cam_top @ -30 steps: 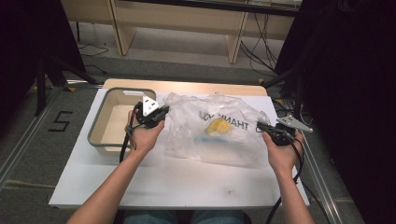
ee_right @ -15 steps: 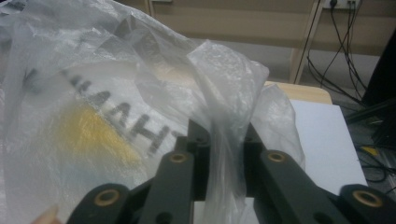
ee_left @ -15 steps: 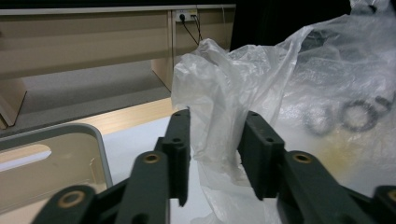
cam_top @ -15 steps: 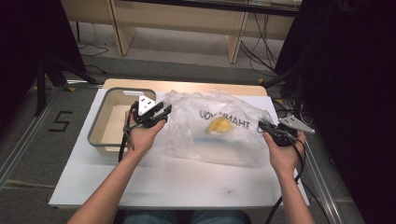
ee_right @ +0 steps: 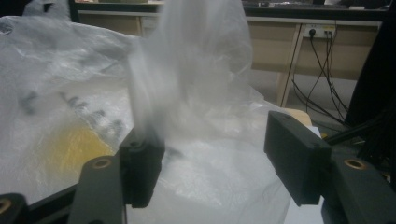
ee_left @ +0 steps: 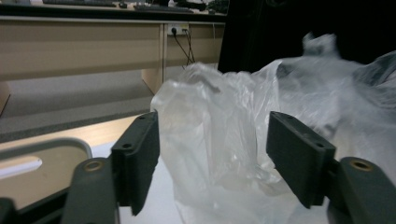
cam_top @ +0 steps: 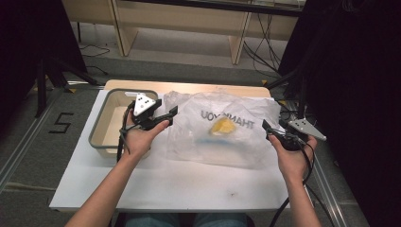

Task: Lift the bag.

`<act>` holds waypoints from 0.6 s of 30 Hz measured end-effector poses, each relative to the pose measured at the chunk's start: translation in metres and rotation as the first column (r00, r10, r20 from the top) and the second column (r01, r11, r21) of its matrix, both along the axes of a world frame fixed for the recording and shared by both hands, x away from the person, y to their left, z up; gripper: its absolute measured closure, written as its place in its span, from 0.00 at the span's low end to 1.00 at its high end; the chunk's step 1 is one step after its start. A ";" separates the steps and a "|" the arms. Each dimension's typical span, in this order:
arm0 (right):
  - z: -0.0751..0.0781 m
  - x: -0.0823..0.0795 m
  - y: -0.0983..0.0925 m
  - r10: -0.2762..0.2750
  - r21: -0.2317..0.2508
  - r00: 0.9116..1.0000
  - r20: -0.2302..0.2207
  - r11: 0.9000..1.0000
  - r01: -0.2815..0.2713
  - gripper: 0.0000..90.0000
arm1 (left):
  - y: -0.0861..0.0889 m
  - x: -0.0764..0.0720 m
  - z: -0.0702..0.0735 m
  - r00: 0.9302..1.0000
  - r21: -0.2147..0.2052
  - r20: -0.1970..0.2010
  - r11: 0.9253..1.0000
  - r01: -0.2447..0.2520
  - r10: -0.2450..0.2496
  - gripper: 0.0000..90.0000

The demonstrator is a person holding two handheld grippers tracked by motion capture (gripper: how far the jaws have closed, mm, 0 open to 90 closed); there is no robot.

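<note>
A clear plastic bag (cam_top: 236, 142) printed THANK YOU lies spread on the white table (cam_top: 189, 184), with a yellow thing (cam_top: 222, 126) inside it. My left gripper (cam_top: 170, 116) hovers at the bag's left edge. Its jaws have just been opening. In the left gripper view a crumpled fold of the bag (ee_left: 219, 107) stands loose between them, with no pad (ee_left: 140, 158) pressing on it. My right gripper (cam_top: 266, 130) sits at the bag's right edge. Its jaws have also just been opening, and blurred film (ee_right: 196, 70) rises past one pad (ee_right: 142, 168).
A grey-rimmed tub (cam_top: 101, 120) stands at the table's left, right beside my left hand; its rim (ee_left: 46, 144) also appears in the left gripper view. A wooden board (cam_top: 189, 87) lies behind the bag. Cables (cam_top: 265, 56) trail on the floor beyond, by wooden desk legs.
Both grippers, shut on the bag's edges a second ago, have opened and let the film go. My left hand has risen slightly. The bag has sagged flatter.
</note>
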State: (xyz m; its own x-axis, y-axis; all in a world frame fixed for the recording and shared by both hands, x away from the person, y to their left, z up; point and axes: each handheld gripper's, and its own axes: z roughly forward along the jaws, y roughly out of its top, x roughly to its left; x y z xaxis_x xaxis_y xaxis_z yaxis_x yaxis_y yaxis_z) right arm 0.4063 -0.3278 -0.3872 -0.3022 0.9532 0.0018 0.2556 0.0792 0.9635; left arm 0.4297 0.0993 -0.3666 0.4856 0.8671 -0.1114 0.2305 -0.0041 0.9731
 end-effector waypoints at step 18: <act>-0.001 0.000 0.003 0.000 -0.033 1.000 -0.026 0.999 0.000 0.41 | -0.005 -0.020 0.025 0.996 0.015 0.080 0.999 0.034 -0.036 0.24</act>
